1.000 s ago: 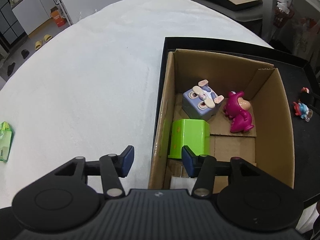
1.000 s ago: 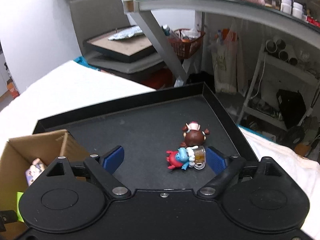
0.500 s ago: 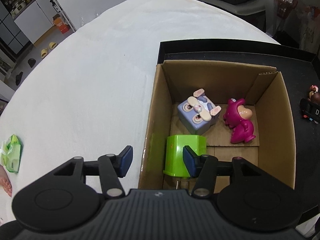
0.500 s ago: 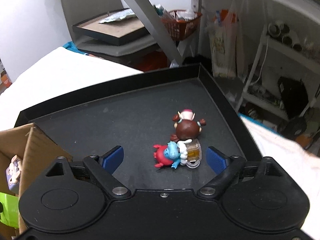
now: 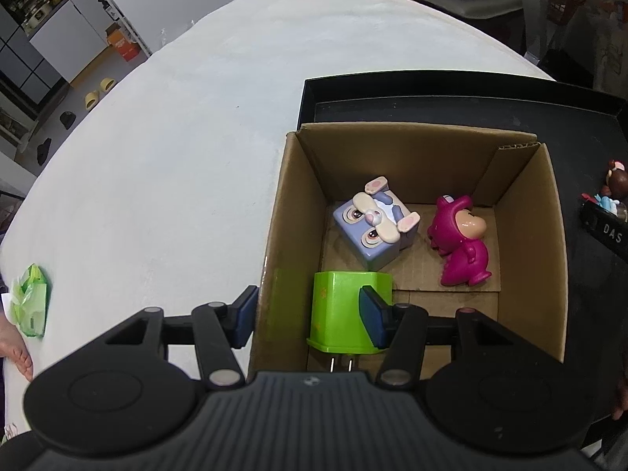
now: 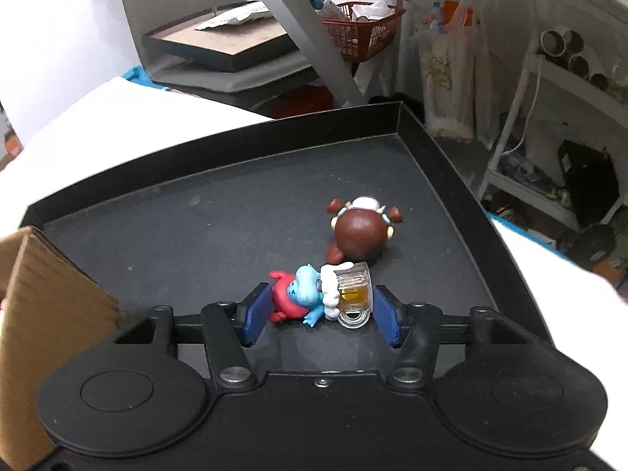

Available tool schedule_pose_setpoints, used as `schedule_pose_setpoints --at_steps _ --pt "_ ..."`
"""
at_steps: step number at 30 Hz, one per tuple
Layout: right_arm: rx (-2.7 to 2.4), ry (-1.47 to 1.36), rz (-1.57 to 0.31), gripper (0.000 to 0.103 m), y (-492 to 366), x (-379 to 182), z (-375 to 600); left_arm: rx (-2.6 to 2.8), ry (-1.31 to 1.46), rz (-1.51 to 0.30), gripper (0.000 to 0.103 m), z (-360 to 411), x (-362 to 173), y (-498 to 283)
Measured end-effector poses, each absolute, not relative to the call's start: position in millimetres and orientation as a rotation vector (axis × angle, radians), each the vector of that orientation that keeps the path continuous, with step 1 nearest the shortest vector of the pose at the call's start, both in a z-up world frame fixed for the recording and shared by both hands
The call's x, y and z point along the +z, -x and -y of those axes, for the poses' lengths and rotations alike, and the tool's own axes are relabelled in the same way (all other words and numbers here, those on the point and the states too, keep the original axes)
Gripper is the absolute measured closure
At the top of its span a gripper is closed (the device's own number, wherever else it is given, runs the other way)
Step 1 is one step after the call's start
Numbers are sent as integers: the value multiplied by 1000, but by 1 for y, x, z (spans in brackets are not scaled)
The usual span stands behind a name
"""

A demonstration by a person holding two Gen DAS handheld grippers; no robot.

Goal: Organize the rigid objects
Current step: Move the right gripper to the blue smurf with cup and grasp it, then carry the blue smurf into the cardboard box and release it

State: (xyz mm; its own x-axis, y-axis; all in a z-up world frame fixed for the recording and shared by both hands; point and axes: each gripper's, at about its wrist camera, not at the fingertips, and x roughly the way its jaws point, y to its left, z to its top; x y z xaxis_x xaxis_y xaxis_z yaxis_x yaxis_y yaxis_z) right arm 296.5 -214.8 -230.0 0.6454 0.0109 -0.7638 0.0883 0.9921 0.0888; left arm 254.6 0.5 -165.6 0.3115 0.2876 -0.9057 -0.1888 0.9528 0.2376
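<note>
**Right gripper brackets the blue-and-red figure; left gripper hangs spread over the box**

Left wrist view: far off to the left of the left gripper (image 5: 308, 316), a green packet (image 5: 30, 301) lies on the white table (image 5: 176, 157). The gripper's pads stand wide apart and hold nothing. Its left pad (image 5: 245, 314) sits outside the left wall of the cardboard box (image 5: 271, 243), while the right pad hangs inside the box, in front of a green plug adapter (image 5: 339, 314) that lies on the box floor with its metal prongs pointing back toward the tool. Ahead of the gripper, deeper in the box, a purple rabbit cube (image 5: 375, 231) rests tilted, and just to its right lies a magenta figure (image 5: 463, 247). The box stands in the left part of a black tray (image 5: 431, 86). Far right, part of the other gripper's body shows, with two small toys beside it at the frame edge.

Right wrist view: a corner of the same box shows at the far left. The right gripper (image 6: 320, 314) is spread wide, and the blue-and-red figure (image 6: 302, 294) with its clear mug lies on the tray floor directly between the pads. The left pad (image 6: 257, 314) is just beside the figure's red part; whether it touches cannot be told. The right pad is just beside the mug. Just ahead and slightly right, a brown-headed figure (image 6: 359, 231) stands touching the mug.
</note>
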Motion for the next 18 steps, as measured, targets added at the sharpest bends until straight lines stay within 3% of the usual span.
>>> schedule_pose_setpoints --at_steps 18 --pt "27 -147 -771 49 -272 -184 213 257 -25 -1200 49 -13 -163 -235"
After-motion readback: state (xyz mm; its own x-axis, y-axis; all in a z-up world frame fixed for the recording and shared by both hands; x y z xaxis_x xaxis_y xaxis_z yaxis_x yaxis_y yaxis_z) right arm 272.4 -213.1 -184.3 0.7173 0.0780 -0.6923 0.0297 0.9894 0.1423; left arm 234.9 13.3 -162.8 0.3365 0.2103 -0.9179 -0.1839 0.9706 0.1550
